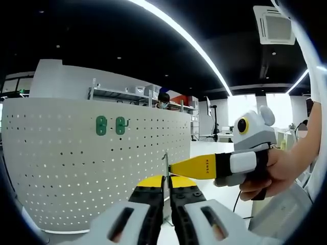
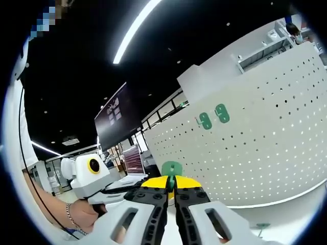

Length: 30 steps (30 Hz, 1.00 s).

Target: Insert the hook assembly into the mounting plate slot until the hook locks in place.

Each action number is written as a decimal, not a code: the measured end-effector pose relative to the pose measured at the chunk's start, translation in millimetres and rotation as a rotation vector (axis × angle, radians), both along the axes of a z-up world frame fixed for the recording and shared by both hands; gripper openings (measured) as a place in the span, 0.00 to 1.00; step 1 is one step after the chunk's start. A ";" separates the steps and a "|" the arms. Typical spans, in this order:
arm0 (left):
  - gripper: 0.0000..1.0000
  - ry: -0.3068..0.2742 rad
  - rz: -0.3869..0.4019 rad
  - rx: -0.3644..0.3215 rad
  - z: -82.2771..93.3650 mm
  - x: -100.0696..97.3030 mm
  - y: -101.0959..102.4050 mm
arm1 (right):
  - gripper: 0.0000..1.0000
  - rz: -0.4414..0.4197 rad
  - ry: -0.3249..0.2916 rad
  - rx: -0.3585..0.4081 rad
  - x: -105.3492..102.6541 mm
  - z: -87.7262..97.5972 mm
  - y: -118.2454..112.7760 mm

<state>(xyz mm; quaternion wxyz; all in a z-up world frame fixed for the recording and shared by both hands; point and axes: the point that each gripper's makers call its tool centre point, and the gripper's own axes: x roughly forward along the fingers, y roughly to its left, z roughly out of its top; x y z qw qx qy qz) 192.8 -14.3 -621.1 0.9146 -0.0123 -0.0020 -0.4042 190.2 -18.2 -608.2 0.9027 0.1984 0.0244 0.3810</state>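
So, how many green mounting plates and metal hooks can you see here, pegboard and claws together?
Green mounting plates on the pegboard: 2
Green mounting plate in the right claw: 1
Metal hook in the left claw: 1
Total: 4

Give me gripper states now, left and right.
Left gripper: shut on a thin metal hook.
Right gripper: shut on a green plate.
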 end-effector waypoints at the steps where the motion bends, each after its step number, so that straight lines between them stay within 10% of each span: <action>1: 0.03 0.001 -0.001 -0.001 -0.3 0.2 0.0 | 0.00 0.001 0.002 0.002 0.0 0.1 0.1; 12: 0.16 0.011 -0.032 0.038 -9.9 -2.3 -7.5 | 0.00 0.034 0.013 -0.014 -3.2 -3.6 3.3; 30: 0.74 0.058 -0.006 0.102 -32.4 4.4 -6.5 | 0.00 0.025 0.036 -0.018 -1.4 -10.0 -0.6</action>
